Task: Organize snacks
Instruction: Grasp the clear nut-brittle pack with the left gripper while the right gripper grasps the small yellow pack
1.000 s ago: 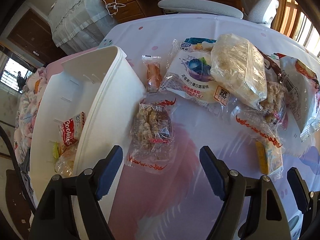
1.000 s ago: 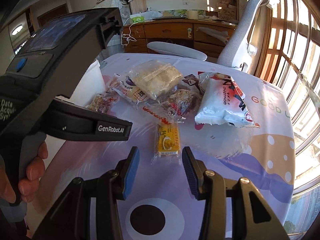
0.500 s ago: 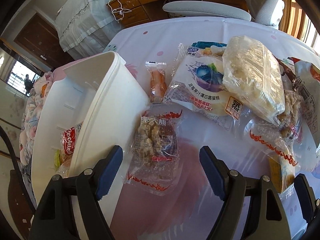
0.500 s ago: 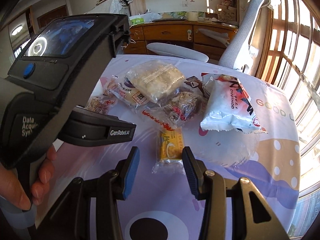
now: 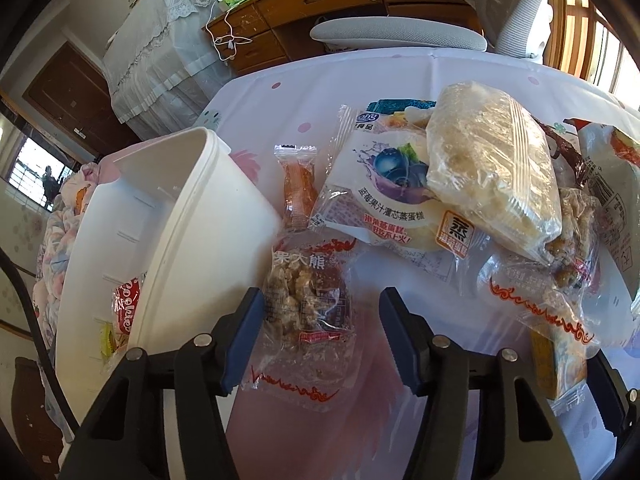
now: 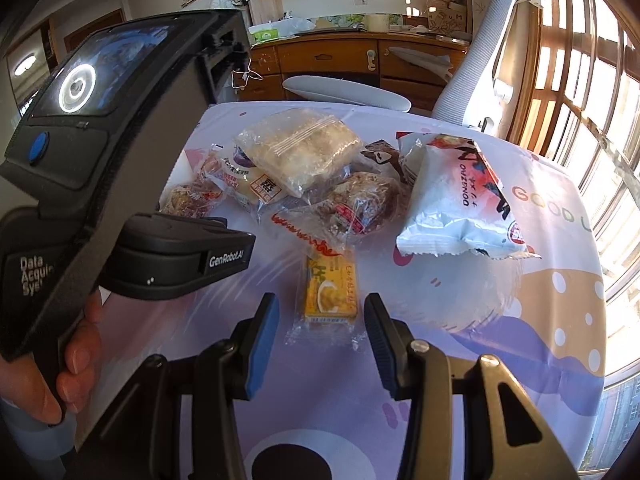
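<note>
A clear packet of nut clusters (image 5: 308, 312) with red print lies on the tablecloth beside the white bin (image 5: 192, 240). My left gripper (image 5: 322, 340) straddles it and its jaws are closing. The left pad is at the wrapper's edge, and the right pad is still apart from it. A small yellow snack packet (image 6: 330, 290) lies flat just ahead of my right gripper (image 6: 320, 346), which stands open above the table with nothing held. The bin holds a red packet (image 5: 126, 308) and other wrappers.
A blueberry cake packet (image 5: 384, 188), a clear bag of pale crumbly food (image 5: 492, 168), a small orange packet (image 5: 298, 192) and a second nut packet (image 5: 552, 280) lie behind. A white chip bag (image 6: 452, 200) lies at the right. A hand (image 6: 76, 368) holds the left gripper's body (image 6: 120, 160).
The left jaws have narrowed around the nut packet, and the left gripper has tilted a little towards it. The right gripper has stayed over the yellow packet.
</note>
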Demonstrator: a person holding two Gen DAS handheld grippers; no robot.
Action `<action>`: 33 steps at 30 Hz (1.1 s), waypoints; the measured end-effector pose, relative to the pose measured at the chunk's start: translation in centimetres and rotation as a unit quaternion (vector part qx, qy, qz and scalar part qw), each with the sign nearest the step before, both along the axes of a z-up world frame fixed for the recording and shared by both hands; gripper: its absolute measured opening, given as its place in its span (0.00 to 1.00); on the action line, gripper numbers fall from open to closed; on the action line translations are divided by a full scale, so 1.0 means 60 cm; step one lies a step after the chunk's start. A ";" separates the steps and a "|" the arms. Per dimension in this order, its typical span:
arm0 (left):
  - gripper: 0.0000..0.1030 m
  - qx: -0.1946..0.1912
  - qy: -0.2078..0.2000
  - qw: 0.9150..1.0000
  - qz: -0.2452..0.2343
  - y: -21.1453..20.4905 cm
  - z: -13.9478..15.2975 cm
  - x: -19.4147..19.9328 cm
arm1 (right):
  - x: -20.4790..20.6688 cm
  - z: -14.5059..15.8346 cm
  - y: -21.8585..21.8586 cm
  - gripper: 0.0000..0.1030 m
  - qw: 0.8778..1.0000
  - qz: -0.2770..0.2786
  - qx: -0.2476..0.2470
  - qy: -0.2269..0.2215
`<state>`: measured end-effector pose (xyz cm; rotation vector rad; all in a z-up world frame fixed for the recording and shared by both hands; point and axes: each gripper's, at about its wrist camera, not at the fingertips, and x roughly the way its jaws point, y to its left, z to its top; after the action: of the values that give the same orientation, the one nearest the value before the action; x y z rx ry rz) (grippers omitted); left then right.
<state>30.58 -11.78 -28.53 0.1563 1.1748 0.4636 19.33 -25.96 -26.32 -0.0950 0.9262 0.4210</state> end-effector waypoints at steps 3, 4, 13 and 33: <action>0.50 0.006 -0.002 1.000 -0.002 0.004 -0.003 0.002 | 0.002 -0.003 0.000 0.44 1.000 -0.004 -0.002 0.005; 0.50 0.007 -0.001 1.000 -0.001 0.006 -0.003 0.003 | 0.001 -0.002 0.001 0.43 1.000 -0.003 -0.003 0.005; 0.38 0.015 0.010 1.000 -0.002 0.017 -0.006 0.000 | 0.005 0.000 -0.004 0.36 0.999 -0.009 0.012 0.029; 0.35 -0.037 0.041 0.998 -0.008 0.029 0.022 -0.043 | -0.044 0.027 -0.035 0.30 0.996 -0.049 -0.015 0.072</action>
<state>28.00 -10.05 -27.20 0.1213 1.2694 0.4019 16.72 -28.08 -24.70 -0.0465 1.0742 0.3263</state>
